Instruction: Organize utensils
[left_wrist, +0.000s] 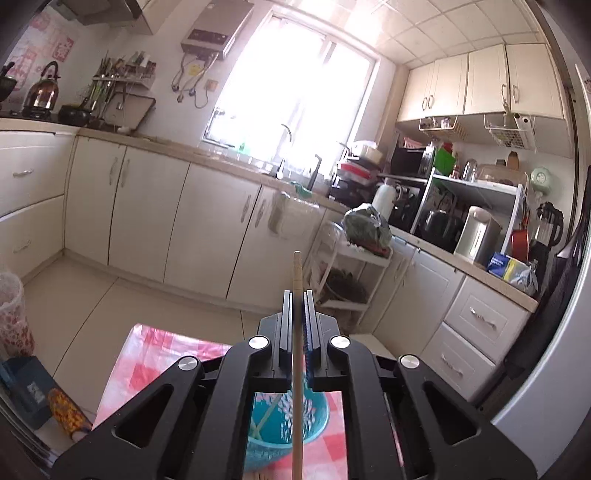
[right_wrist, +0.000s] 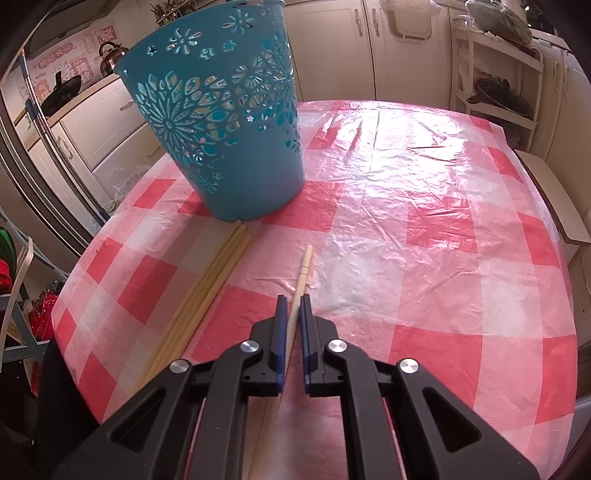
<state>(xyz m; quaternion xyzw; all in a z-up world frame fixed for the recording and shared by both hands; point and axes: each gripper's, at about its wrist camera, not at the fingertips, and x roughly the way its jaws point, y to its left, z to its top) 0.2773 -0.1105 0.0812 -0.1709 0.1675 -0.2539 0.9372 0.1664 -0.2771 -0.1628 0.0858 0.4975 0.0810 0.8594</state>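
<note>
Left gripper (left_wrist: 296, 295): your jaws are pinched on a single chopstick (left_wrist: 296, 273), held upright above the table, tip pointing up past the fingertips.
Basket (left_wrist: 284, 424): the teal cut-out basket sits directly below your left gripper on the checked tablecloth (left_wrist: 166, 354); at least one stick seems to lie inside already, though the gripper body hides most of the opening.
Right gripper (right_wrist: 293, 297): your jaws are closed around a second chopstick (right_wrist: 304, 266), which looks low to the cloth and runs forward and slightly right; whether it is lifted clear, you cannot tell from this view.
Loose bundle (right_wrist: 207, 291): several chopsticks lie side by side just left of your right gripper, their far ends touching or nearly touching the basket's foot.
Risk, left: the grip is narrow on a smooth round stick; release off-centre and it may strike the rim and bounce out.
Risk, right: the stick sits angled between the pads, so it could pivot or slip as you raise it.
Risk, basket: it is light plastic and may tip if nudged.
</note>
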